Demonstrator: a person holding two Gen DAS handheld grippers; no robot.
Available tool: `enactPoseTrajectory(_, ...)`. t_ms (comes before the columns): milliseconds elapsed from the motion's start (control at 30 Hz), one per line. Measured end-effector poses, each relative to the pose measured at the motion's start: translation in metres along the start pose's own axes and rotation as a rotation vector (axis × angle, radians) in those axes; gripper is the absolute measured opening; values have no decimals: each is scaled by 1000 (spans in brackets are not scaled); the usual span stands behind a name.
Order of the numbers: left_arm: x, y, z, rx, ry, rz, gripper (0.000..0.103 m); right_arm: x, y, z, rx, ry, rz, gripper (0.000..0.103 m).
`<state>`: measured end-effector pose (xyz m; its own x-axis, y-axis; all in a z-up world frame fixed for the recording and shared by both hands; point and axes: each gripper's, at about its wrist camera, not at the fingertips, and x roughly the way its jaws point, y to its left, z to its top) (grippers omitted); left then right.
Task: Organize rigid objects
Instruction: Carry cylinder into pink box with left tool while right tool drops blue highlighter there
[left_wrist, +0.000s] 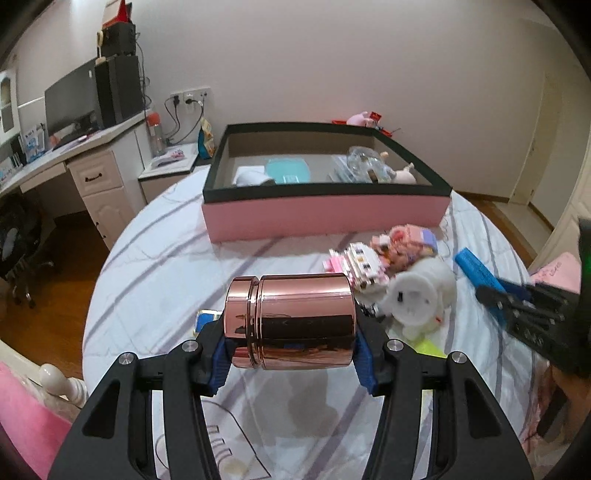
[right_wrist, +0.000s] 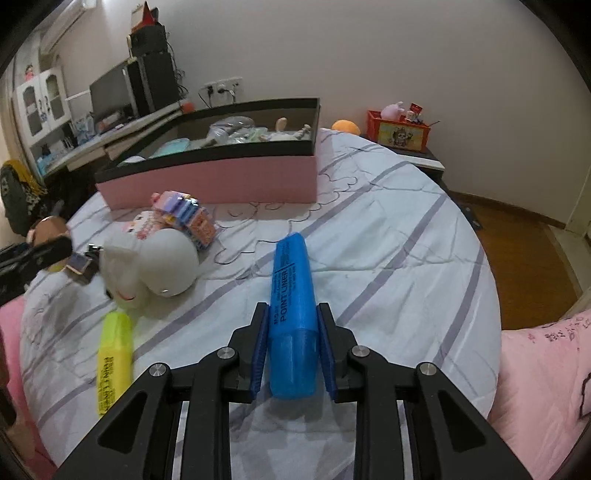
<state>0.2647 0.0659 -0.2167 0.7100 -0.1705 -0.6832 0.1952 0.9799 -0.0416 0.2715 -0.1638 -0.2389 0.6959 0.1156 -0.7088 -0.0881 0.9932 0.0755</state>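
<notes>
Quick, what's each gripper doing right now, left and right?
Left gripper: shut on the rose-gold metal canister, gripped end to end.
Right gripper: shut on the blue highlighter.

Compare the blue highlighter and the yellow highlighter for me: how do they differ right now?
Colour: the blue highlighter is blue, the yellow highlighter neon yellow. State: the blue one is clamped in the right gripper, while the yellow one lies loose on the quilt. Place: the yellow one rests beside the white cat toy; the blue one sits apart from it. Both share the same chunky shape and printed lettering.
</notes>
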Motion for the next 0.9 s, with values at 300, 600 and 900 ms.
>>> enactPoseTrajectory(300, -8, 2, -2, -27, -16, -8, 55, 1, 5, 0, -54, -35, -20, 26)
enactPoseTrajectory(600, -63, -15, 14, -15, -184, -5, 55, -85, 18, 17, -23, -286, 76, 26)
enactPoseTrajectory(900, -132, -28, 36, 1, -407, 73, 55, -154, 56, 40, -94, -474, 125, 26)
